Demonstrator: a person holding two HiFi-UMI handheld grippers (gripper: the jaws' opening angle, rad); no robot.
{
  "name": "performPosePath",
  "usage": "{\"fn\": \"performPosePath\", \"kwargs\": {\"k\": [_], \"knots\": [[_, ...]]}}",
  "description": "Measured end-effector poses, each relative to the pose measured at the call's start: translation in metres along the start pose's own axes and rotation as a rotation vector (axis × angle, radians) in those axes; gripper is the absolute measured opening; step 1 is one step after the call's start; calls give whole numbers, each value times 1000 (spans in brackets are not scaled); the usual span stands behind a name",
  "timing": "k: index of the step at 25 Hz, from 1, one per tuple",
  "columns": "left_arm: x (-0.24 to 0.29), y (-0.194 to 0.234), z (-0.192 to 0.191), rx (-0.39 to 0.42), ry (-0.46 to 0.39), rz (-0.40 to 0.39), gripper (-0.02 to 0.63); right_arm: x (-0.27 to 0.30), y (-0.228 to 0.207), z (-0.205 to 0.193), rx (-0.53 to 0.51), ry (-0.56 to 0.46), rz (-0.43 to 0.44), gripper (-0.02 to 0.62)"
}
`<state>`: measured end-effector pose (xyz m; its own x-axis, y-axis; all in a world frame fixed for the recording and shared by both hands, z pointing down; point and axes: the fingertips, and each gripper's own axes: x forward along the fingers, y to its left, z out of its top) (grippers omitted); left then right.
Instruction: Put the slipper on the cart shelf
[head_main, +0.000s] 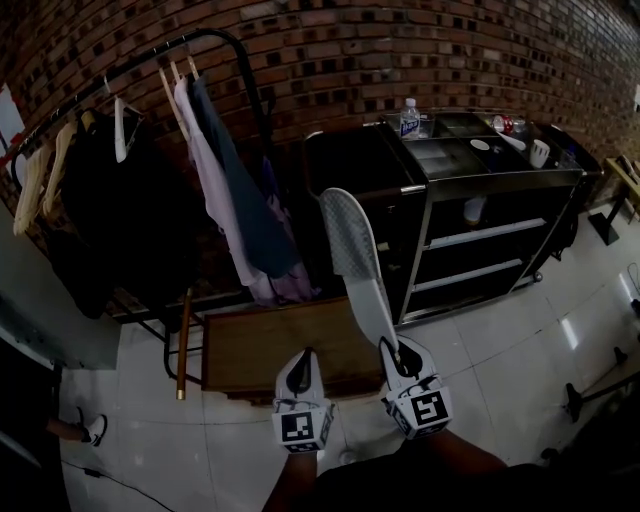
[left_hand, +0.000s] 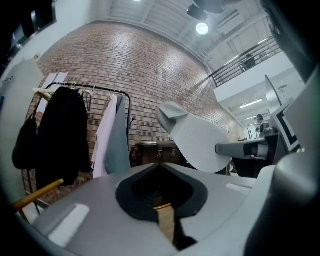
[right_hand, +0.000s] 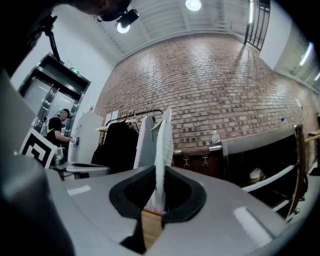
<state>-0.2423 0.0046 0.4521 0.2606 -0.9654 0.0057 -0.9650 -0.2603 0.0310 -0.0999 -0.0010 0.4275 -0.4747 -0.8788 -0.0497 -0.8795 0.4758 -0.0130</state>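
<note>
Before black cart (head_main: 424, 240): right gripper (head_main: 398, 352) clenched on white slipper (head_main: 352, 250), thin sole pinched edge-on between jaws. Slipper upright in air, strap end up, not on cart shelves (head_main: 472, 234). Left gripper (head_main: 303, 372) just beside, jaws closed together, nothing held. Clothes rack (head_main: 150, 60) with hanging garments at left, against brick wall (head_main: 400, 50).

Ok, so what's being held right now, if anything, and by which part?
The right gripper holds the white slipper by its narrow heel end, sole pinched edge-on. The left gripper holds nothing.
</note>
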Motion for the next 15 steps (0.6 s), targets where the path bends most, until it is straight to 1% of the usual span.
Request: {"fn": "performPosePath", "kwargs": {"k": [2,3,8,12,15], "knots": [[0,-3,5,20,-17,-3,15,-2,-3,-4,8,8,-8,41],[1,-4,3,24,-12,2,15,-3,-4,-6,13,12,-13,41],[3,-7,-5,9,-7,28,15,-11,-18,-14,9,31,-29,41],[10,-16,-8,29,11,20,15,-17,-28,-10,5,47,-34,41],[19,-29,-8,39,14,1,15,-28,-49,-21,-13,83,-69,41]]}}
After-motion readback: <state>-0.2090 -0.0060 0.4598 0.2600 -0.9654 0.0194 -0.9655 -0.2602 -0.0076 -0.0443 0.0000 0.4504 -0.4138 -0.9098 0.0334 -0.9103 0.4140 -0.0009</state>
